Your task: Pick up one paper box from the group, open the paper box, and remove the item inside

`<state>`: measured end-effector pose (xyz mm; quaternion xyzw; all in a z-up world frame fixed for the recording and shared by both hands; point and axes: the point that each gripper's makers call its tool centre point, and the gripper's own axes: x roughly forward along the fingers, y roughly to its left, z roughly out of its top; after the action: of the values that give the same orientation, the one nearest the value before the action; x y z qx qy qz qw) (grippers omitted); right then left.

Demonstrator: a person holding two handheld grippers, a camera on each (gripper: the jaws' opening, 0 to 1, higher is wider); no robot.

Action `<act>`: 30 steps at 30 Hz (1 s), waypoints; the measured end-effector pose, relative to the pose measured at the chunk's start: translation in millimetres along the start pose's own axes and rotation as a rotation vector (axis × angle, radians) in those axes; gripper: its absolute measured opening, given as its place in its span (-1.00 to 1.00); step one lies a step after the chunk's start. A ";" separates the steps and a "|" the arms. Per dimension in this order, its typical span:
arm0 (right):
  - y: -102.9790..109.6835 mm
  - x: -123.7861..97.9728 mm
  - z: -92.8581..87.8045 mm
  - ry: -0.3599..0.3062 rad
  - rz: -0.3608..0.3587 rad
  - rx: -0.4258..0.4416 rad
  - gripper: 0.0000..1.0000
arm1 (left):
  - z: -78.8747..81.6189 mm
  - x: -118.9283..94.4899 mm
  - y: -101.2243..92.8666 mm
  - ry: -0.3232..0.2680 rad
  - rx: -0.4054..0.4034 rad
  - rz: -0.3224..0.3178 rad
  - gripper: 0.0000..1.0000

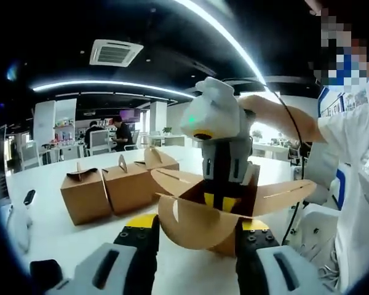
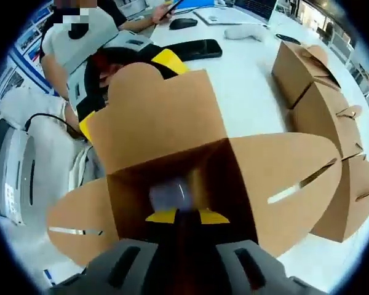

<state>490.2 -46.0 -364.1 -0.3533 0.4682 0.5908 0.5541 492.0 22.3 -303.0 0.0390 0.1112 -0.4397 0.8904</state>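
An open brown paper box (image 1: 234,187) sits on the white table (image 1: 43,178) with its flaps spread wide. My left gripper (image 1: 197,227) has its jaws wide on either side of the box and grips its sides; one of its yellow fingertips (image 2: 166,61) shows behind the back flap. My right gripper (image 1: 220,201) reaches down into the box from above. In the right gripper view, the right gripper (image 2: 178,216) has its yellow tips together deep inside the box (image 2: 172,123). A pale, blurred item (image 2: 169,193) lies just past them on the box floor.
Three closed brown boxes (image 1: 86,193) (image 1: 129,184) (image 1: 157,161) stand in a row to the left, and appear as boxes (image 2: 326,117) to the right in the right gripper view. A black phone (image 2: 190,49) and a mouse (image 2: 183,23) lie on the table. A person's white sleeve (image 1: 350,141) is at the right.
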 end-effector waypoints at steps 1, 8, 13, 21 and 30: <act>1.1 -0.1 0.0 -0.001 0.007 -0.005 -0.63 | -0.3 0.0 0.0 0.001 0.000 0.000 0.00; 12.2 5.8 0.7 0.002 0.044 -0.043 -0.37 | -11.5 0.9 -4.3 0.052 0.002 -0.027 0.01; 14.5 13.9 -0.5 0.012 0.059 -0.023 -0.34 | -23.2 5.4 -17.2 0.102 0.014 -0.079 0.04; 15.6 13.6 -4.1 0.008 0.067 0.032 -0.35 | -38.6 6.7 -20.6 0.153 0.016 -0.109 0.06; 23.8 18.9 -7.2 -0.002 0.143 0.164 -0.44 | -64.0 28.8 -42.8 0.254 0.035 -0.155 0.10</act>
<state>463.5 -45.5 -380.1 -0.2716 0.5384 0.5889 0.5380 464.6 -15.5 -370.7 0.1008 0.2178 -0.5006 0.8317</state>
